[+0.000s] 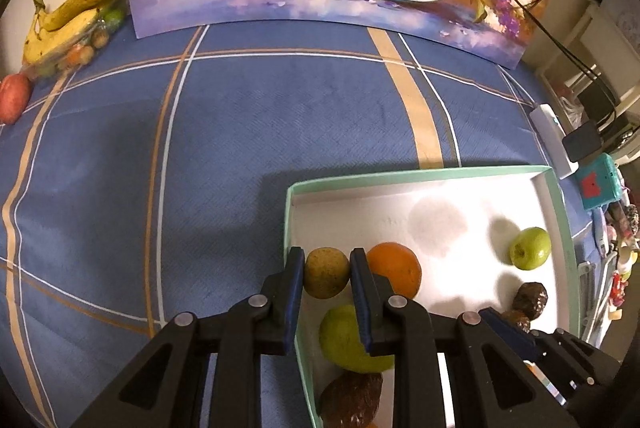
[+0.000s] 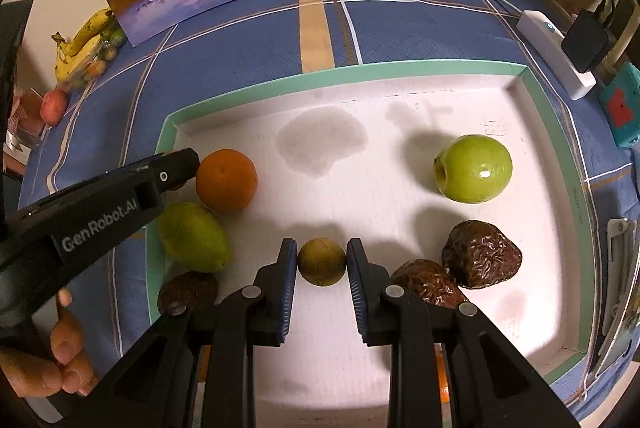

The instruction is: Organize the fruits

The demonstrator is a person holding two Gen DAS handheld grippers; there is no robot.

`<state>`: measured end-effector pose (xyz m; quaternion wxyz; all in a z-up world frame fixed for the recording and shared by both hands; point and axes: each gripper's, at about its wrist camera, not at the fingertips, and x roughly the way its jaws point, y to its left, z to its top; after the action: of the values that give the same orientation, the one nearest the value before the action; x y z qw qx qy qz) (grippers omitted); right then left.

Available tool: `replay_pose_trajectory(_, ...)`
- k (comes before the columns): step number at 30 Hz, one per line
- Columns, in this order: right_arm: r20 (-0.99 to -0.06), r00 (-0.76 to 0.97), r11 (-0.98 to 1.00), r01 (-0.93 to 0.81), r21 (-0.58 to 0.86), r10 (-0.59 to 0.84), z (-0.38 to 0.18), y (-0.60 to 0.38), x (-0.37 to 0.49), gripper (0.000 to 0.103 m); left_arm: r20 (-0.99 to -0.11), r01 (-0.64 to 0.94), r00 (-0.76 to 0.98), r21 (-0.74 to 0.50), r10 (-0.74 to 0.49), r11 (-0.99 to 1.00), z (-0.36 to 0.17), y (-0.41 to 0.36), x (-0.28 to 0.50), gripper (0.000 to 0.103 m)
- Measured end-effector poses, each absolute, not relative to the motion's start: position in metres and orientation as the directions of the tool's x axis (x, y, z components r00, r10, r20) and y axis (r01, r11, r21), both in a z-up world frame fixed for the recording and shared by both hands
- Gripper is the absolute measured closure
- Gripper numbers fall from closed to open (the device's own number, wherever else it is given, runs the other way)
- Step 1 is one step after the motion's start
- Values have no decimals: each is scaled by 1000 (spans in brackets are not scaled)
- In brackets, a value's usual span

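While both my grippers point steeply down into the mint-rimmed box (image 2: 348,73), each is clamped on a small round fruit. My left gripper (image 1: 326,274) holds a yellowish-brown fruit (image 1: 326,272) at the box's left wall, beside the orange (image 1: 396,274). My right gripper (image 2: 322,262) pinches a similar olive-brown fruit (image 2: 321,262) near the box's middle. A green pear (image 2: 194,236) lies below the orange; a green apple (image 2: 473,168) sits far right, above two wrinkled dark brown fruits (image 2: 482,255), possibly avocados. Bananas (image 1: 64,17) and a red fruit (image 1: 14,97) rest on the blue cloth (image 1: 260,115) outside.
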<state>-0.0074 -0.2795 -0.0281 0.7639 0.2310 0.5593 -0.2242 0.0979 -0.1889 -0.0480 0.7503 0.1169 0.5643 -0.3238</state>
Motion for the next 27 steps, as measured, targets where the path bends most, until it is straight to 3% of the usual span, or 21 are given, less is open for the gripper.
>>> replay_pose_trajectory(6, -958, 266, 798, 597, 79, -104, -24, -275, -8, 76, -919, 616, 138, -212, -369, 759, -36, -178, 91, 75)
replay_pose_trajectory(12, -949, 286, 805, 589, 67, -131, -11, -270, -16, 76, -912, 588, 180, -201, -368, 783, -17, -150, 89, 61)
replay_pose_trajectory(14, -946, 295, 806, 588, 67, -137, -6, -268, -21, 76, -913, 563, 201, -190, -356, 805, -14, -135, 89, 35)
replay_pose_trajectory(17, -943, 297, 811, 582, 57, -147, -1, -263, -26, 76, -926, 513, 231, -146, -300, 846, -16, -114, 88, 14)
replay_pose_trajectory(20, -942, 292, 819, 573, 35, -164, 1, -256, -32, 64, -933, 481, 273, -78, -234, 873, -16, -99, 86, 0)
replay_pose_trajectory(25, -938, 300, 831, 556, 22, -176, 2, -243, -39, 39, -930, 448, 299, -62, -214, 892, -16, -69, 78, 0)
replay_pose_trajectory(27, -935, 305, 833, 554, 19, -181, 3, -237, -41, 36, -930, 440, 308, -49, -202, 896, -16, -61, 75, 0)
